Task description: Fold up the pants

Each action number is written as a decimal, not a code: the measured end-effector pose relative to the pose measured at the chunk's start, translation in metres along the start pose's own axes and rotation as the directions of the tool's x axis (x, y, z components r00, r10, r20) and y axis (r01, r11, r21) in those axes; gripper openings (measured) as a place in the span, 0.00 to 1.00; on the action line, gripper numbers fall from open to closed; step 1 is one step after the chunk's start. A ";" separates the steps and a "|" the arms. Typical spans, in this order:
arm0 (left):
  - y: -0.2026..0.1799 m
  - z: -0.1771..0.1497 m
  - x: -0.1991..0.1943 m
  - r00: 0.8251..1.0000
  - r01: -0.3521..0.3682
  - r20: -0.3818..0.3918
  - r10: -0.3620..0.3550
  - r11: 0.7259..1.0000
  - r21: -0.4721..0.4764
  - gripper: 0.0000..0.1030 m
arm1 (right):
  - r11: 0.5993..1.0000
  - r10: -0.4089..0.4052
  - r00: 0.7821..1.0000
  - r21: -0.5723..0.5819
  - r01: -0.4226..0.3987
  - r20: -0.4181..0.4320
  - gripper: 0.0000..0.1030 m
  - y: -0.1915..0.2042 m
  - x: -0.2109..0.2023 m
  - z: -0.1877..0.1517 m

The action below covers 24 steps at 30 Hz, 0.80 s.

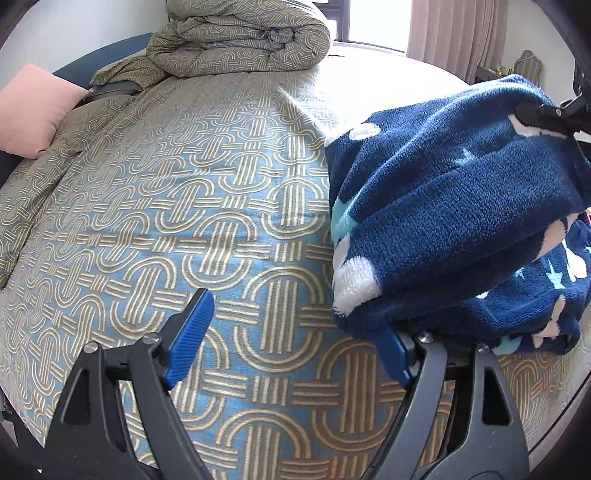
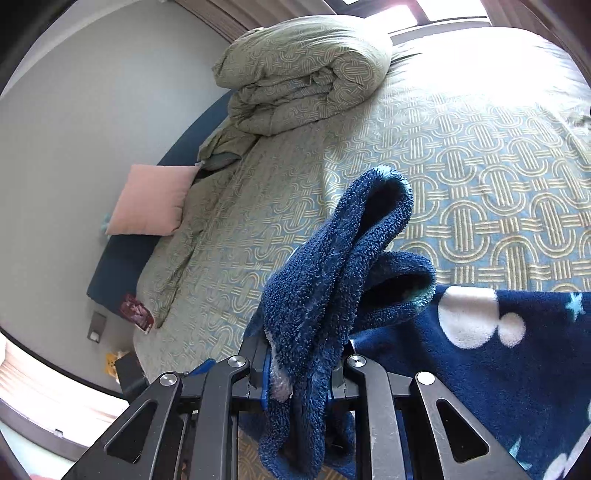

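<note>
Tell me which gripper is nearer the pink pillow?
Left. The left gripper hangs open over the bedspread on the pink pillow's side; the right gripper, clamping the pants, is farther off.

The bed (image 1: 184, 221) is covered with a blue bedspread (image 2: 480, 177) that has a pattern of beige interlocked loops. It spreads out in front of the hand-held gripper in both views. Far ahead, a folded quilt (image 1: 240, 37) with the same kind of pattern lies in a thick bundle on the bed. To the left of it, a pink pillow (image 2: 151, 199) leans near the dark blue headboard (image 2: 122, 258). Behind the quilt there is a bright window (image 1: 373, 22) with a beige curtain (image 1: 454, 33) beside it. The wall (image 2: 92, 110) at the left is pale grey.
</note>
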<state>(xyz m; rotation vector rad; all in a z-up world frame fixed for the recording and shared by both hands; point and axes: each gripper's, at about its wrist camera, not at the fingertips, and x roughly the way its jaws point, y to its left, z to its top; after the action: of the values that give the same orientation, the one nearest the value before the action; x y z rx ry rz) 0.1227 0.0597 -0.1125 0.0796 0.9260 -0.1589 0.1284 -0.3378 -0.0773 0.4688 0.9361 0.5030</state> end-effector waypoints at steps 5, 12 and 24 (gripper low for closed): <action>0.002 0.000 -0.005 0.992 0.128 -0.008 -0.129 0.991 -0.050 0.80 | 0.999 0.004 1.000 0.035 -0.005 0.030 0.19 -0.011 -0.012 -0.005; -0.013 -0.001 -0.011 0.975 0.220 -0.010 -0.220 0.975 -0.003 0.80 | 0.995 -0.048 0.996 0.092 0.041 0.072 0.19 -0.041 -0.048 -0.021; -0.040 -0.007 -0.020 0.954 0.294 -0.084 -0.288 0.953 0.072 0.80 | 0.961 -0.178 0.982 0.205 0.187 -0.058 0.20 -0.115 -0.035 -0.055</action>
<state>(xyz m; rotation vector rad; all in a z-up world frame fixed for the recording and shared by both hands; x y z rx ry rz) 0.0990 0.0237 -0.1009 0.0256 1.0008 -0.4724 0.0878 -0.4404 -0.1505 0.5582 1.0642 0.2469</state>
